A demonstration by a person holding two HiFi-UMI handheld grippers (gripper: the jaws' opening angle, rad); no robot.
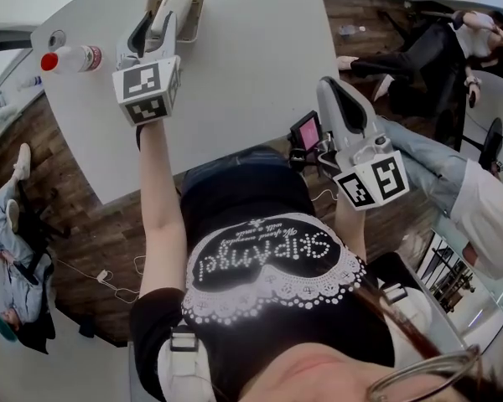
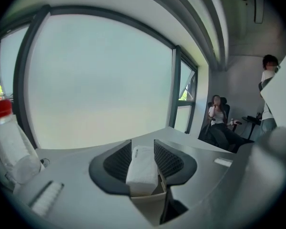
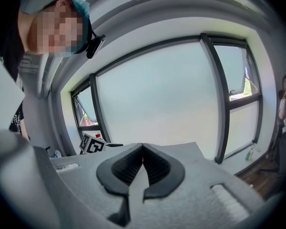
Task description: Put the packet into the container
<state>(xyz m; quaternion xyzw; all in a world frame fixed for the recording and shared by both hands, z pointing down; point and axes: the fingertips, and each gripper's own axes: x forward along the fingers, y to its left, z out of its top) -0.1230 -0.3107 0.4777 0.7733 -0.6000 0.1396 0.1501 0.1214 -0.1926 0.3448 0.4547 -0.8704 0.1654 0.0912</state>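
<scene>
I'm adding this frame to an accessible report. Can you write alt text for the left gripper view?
The left gripper has its jaws closed on a white packet, with a beige container right below it. A clear bottle with a red cap stands at the left; a large window fills the background, and a person sits at the right.

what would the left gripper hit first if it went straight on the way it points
Most likely the tan container, just below and ahead of the left gripper and the white packet it grips. Depth is unclear; it might pass the rim and meet the grey table.
</scene>
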